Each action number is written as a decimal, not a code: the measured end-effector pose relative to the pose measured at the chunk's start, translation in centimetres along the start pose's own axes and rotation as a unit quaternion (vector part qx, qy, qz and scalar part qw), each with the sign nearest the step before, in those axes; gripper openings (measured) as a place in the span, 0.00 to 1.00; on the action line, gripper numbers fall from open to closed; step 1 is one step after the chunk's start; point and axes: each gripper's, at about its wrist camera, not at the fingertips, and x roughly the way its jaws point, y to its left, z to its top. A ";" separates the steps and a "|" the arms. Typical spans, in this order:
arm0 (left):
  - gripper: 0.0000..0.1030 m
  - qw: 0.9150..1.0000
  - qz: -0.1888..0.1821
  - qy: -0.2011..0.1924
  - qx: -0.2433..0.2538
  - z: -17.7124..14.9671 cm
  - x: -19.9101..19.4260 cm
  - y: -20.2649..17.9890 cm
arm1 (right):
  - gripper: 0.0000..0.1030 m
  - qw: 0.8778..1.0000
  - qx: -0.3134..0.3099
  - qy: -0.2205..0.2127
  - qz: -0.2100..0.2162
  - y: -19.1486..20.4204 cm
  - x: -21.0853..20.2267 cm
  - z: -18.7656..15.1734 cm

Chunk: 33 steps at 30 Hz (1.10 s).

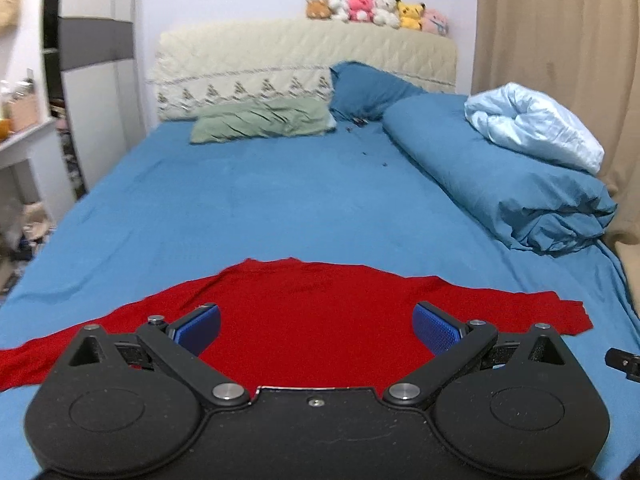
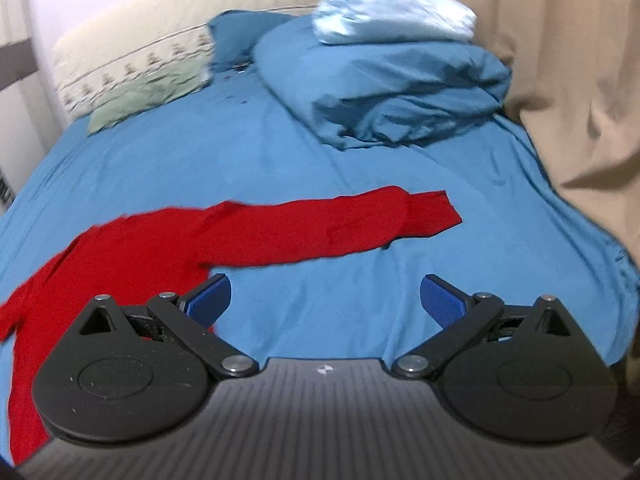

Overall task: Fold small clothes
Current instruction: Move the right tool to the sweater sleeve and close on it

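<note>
We see a red long-sleeved top (image 1: 304, 304) spread flat on the blue bed sheet (image 1: 240, 208), near the foot of the bed, its sleeves stretched out to either side; one sleeve (image 2: 340, 224) lies straight, its cuff end creased. Our left tongs (image 1: 316, 326) hover over the top's body, spread wide and empty. Our right tongs (image 2: 326, 300) stand wide too, over bare sheet just beside the sleeve. Beyond lie a rolled blue duvet (image 1: 500, 176) and a green pillow (image 1: 260, 122).
</note>
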 end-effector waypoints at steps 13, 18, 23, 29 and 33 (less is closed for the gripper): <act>1.00 0.995 -0.042 0.094 0.009 -2.0 22.4 -0.6 | 0.96 0.995 0.096 -0.003 -0.037 -5.7 20.8 -1.2; 1.00 0.991 -0.045 0.124 -0.004 -3.7 26.7 0.5 | 0.88 0.989 0.134 0.005 -0.055 -7.3 26.2 -1.8; 1.00 0.990 -0.035 0.136 0.004 -4.4 28.5 1.3 | 0.78 0.985 0.151 -0.029 -0.072 -8.1 28.4 -1.2; 1.00 0.990 -0.043 0.132 0.001 -4.8 29.0 2.7 | 0.23 0.985 0.140 -0.049 -0.084 -7.8 28.7 0.3; 1.00 0.989 -0.056 0.134 -0.010 -3.9 29.1 4.2 | 0.20 0.988 0.125 -0.076 -0.056 -5.7 27.4 2.8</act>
